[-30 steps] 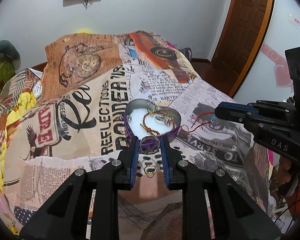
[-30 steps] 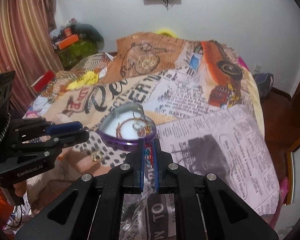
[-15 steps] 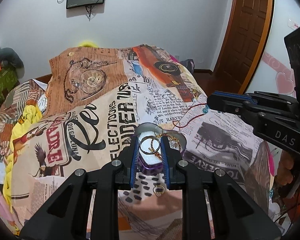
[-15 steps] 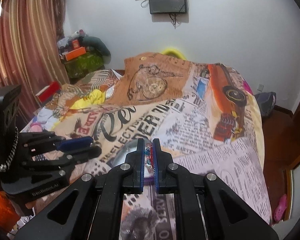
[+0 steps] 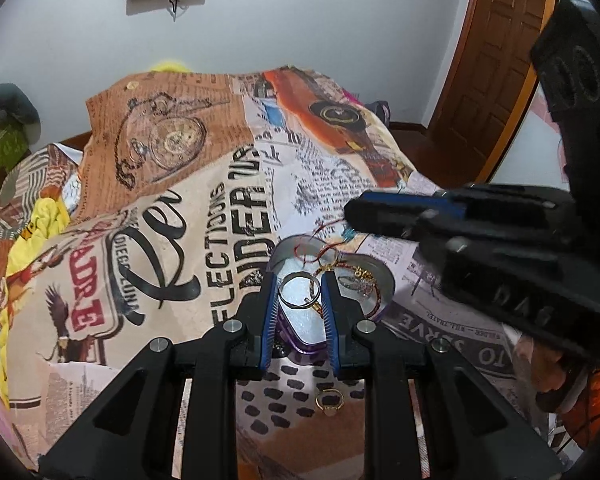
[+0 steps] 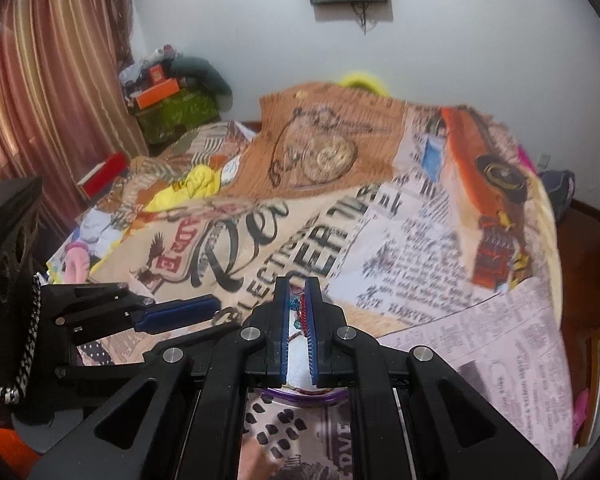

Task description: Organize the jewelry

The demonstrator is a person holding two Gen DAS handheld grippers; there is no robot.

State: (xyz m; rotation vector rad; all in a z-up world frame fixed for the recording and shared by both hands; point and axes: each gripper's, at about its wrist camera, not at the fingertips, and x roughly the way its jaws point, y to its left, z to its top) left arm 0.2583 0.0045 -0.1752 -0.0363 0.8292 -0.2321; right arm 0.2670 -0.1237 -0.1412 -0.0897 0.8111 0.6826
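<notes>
The left gripper (image 5: 299, 294) holds a silver ring (image 5: 300, 290) between its jaws, right above the heart-shaped purple box (image 5: 374, 280) on the bed (image 5: 204, 216). The right gripper (image 6: 297, 312) has its jaws squeezed shut on a thin red string bracelet (image 5: 320, 242). The string hangs down so its loose end lies in the box. More bracelets lie inside the box on its white bottom. A small gold ring (image 5: 329, 400) sits on the bed cover, near the box but outside it.
</notes>
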